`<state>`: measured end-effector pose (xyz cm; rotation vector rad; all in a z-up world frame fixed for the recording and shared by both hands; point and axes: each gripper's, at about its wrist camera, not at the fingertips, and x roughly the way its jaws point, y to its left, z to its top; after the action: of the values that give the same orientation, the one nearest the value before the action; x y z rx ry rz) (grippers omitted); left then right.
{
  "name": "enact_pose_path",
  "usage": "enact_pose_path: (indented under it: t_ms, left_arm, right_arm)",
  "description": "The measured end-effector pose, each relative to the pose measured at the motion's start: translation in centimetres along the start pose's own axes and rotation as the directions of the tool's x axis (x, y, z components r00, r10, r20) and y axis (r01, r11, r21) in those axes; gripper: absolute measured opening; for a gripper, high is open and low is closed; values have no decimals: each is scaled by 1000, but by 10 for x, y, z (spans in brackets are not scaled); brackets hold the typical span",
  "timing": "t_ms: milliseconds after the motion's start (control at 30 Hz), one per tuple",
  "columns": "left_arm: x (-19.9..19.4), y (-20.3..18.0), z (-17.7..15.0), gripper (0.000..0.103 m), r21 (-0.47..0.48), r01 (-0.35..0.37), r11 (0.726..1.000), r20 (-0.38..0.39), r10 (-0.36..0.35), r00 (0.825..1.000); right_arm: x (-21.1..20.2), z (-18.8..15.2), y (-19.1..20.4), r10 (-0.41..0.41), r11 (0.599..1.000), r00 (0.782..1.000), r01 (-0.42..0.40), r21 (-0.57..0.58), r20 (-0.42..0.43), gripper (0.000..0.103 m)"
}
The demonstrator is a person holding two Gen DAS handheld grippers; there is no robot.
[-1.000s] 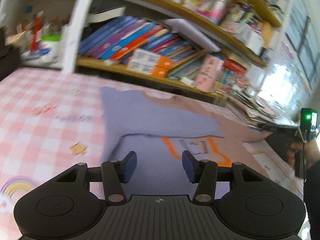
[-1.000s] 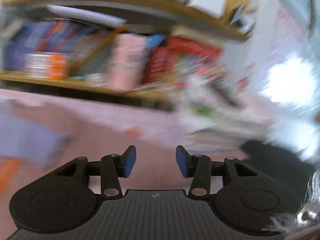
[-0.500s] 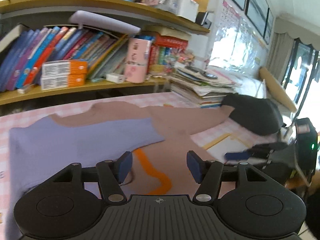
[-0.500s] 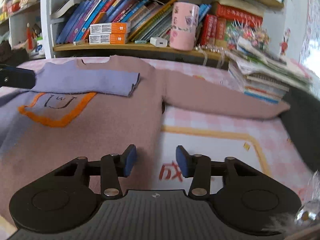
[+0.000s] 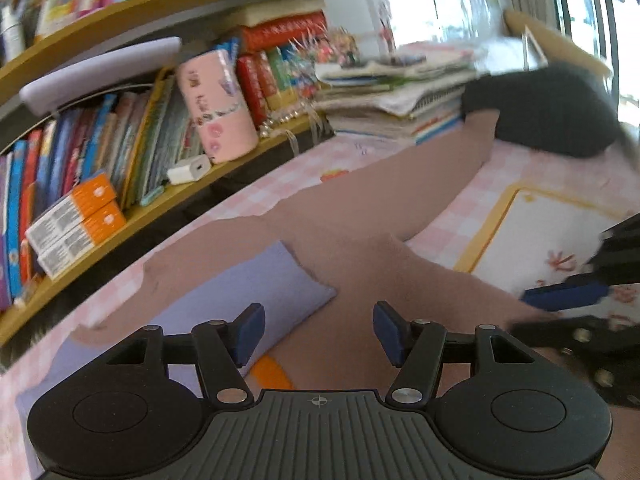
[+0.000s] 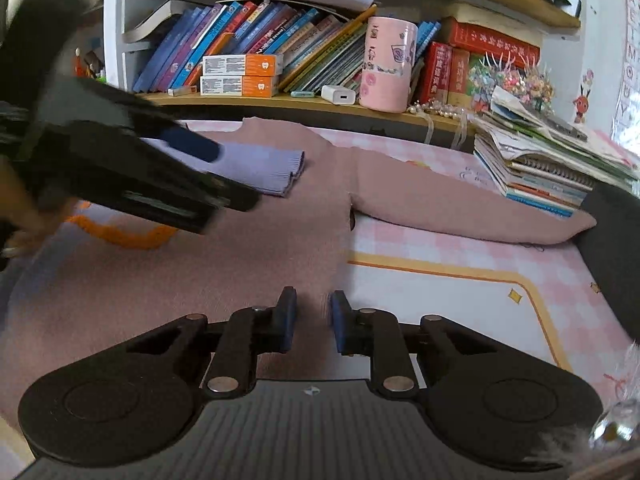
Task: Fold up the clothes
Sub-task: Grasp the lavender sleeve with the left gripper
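The sweater (image 6: 248, 264), dusty pink with one lilac sleeve (image 6: 256, 168) already folded across its chest, lies flat on the pink checked mat (image 6: 460, 304) in front of the bookshelf. The right gripper (image 6: 313, 320) sits low at the sweater's side hem, where knit meets mat, and its jaws are closing with the fabric edge between the blue pads, which do not yet press it; this looks like the start of a pinch for folding that side inward. The left gripper (image 5: 319, 330) hovers open over the chest, nothing between its pads, probably placed to steady or take the cloth. The pink sleeve (image 6: 460, 204) stretches toward the mat's far right corner, by a stack of notebooks (image 6: 548, 168), unfolded.
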<state>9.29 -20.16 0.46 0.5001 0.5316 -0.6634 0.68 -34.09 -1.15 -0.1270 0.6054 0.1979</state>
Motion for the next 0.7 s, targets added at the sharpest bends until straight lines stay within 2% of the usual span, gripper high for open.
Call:
enact_pose_path:
  t_ms: [267,433,467,533,567,633,700]
  left_arm:
    - [25,-9,6,48,100,-87,991,-9,88,996]
    - [34,-5,4,46,77,-122,990,24,121,992]
    - [34,-4,3,42,74,-124,990,28,122,992]
    - [35,-2,1,13,68,-128,989,35,126,991]
    - [36,-1,0,7,65,-130,989,38,128,991]
    - [33,11,-4,5,22,-130,991,43,129,991]
    - [20,43,-10,5,-95,-132,987,56,138,989]
  right_arm:
    - [1,-1,-7,29,999,1000,-29,40,0,19]
    - [1,-1,-11,46,997,999,-46,64,-1,19]
    - [1,-1,-10,46,997,999,-46,64,-1,19]
    - [0,-2,-10,48,997,999,-47,66,-1,19]
    - [0,-2,-10,50,996,999,-50,69,-1,19]
    - [0,-2,-12,56,995,998,-56,78,-1,19]
    - [0,-2,-14,62,994,998,-62,86,-2,19]
